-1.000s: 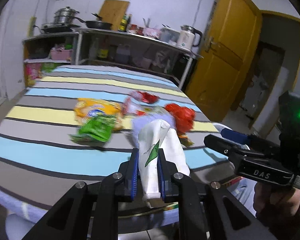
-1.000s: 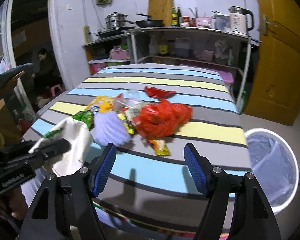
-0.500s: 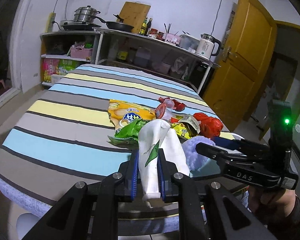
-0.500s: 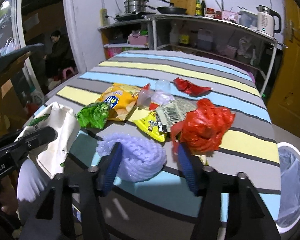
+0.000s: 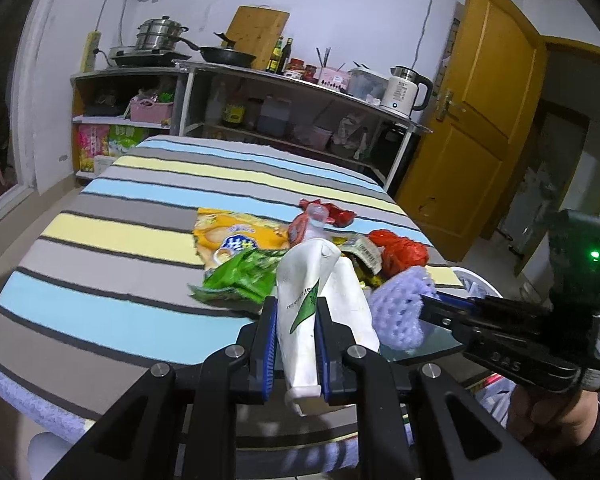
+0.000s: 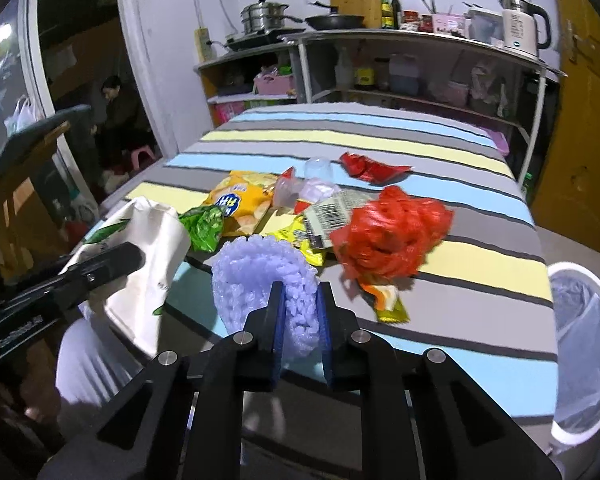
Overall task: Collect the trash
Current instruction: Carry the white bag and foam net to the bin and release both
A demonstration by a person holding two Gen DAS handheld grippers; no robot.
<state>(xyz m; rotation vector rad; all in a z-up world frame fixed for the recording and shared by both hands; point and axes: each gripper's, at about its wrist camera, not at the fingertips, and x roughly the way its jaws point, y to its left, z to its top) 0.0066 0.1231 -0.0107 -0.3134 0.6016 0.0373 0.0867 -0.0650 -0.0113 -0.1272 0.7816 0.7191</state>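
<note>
My left gripper point(image 5: 296, 312) is shut on a white paper bag point(image 5: 312, 292) with a green leaf print, held over the near edge of the striped table point(image 5: 120, 240); the bag also shows in the right wrist view point(image 6: 148, 264). My right gripper point(image 6: 300, 300) is shut on a purple foam net point(image 6: 260, 276), seen in the left wrist view point(image 5: 396, 312) too. On the table lie a red mesh bag point(image 6: 388, 236), a yellow chip bag point(image 6: 240, 200), a green wrapper point(image 6: 204, 228), a red wrapper point(image 6: 372, 168) and clear plastic point(image 6: 316, 184).
A white bin with a clear liner point(image 6: 580, 340) stands on the floor right of the table. Metal shelves point(image 6: 380, 68) with cookware and a kettle point(image 6: 520, 28) stand behind the table. A yellow door point(image 5: 480, 120) is at the right.
My right gripper moved in over the purple foam net and closed on it. My left gripper swung left, still holding the white bag.
</note>
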